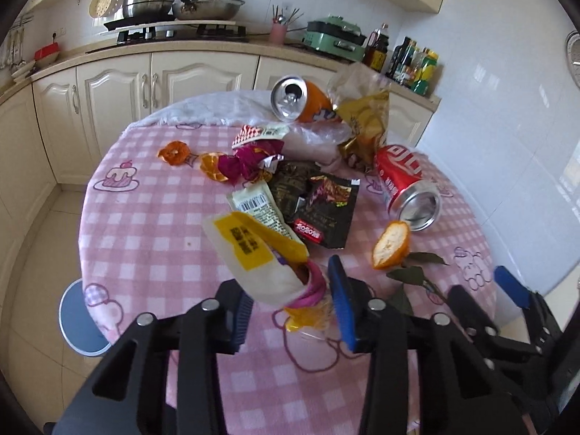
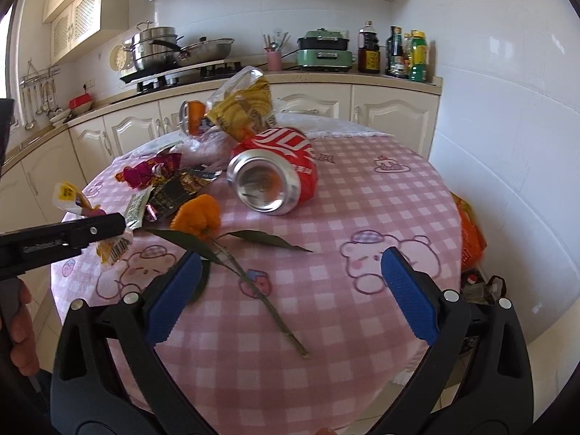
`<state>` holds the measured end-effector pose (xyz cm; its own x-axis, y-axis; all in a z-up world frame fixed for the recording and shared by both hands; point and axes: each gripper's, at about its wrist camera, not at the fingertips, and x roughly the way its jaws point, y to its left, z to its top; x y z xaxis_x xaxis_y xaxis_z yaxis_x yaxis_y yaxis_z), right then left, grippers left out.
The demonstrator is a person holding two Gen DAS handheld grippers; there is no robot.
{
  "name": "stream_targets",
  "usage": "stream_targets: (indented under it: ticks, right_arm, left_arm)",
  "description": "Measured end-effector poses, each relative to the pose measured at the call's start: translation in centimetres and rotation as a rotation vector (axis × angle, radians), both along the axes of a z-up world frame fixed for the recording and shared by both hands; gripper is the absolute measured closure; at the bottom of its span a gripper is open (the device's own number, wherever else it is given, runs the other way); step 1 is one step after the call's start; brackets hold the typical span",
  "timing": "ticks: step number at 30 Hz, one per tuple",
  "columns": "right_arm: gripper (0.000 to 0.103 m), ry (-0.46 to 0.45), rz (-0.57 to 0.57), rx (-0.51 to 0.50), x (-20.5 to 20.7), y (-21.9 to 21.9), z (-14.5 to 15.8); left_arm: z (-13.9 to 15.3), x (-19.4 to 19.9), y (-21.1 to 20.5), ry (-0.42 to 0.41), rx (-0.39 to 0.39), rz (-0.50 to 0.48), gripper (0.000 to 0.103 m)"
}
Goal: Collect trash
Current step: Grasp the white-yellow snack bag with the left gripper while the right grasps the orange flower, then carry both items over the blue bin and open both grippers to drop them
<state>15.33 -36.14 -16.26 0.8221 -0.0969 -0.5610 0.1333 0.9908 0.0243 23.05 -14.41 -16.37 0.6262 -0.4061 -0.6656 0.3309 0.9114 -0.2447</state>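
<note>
the left gripper (image 1: pixel 293 304) pinches a crumpled white and yellow plastic wrapper (image 1: pixel 250 253) between its 2 blue fingers. the right gripper (image 2: pixel 290 290) is spread wide above the leafy green twig (image 2: pixel 253 279), near the red soda can (image 2: pixel 275 177).

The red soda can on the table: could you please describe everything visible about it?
The red soda can is aluminium-looking, red with white lettering, and lies on its side on the pink checked tablecloth. A bare silver end faces the right wrist camera; its body looks slightly dented. It rests right of the black snack wrappers, near the orange peel, with a yellow crumpled bag behind it. Neither hand-held gripper touches it.
</note>
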Motion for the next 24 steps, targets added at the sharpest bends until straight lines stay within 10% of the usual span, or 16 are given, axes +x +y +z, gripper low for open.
stream_targets:
  ticks: [9,14,24]
  right_arm:
    - [0.006,0.139,0.116,-0.046,5.7,3.7,-0.7]
    - [0.066,0.172,0.132,0.013,6.4,3.4,-1.5]
    - [0.069,0.018,0.289,0.038,2.8,9.3,2.8]
  left_arm:
    - [2.0,-2.9,4.3,-0.095,-0.003,0.033,0.070]
    - [1.9,-3.3,6.4,-0.099,-0.007,0.041,0.070]
    - [1.4,-3.3,13.3,-0.112,-0.056,0.097,0.070]
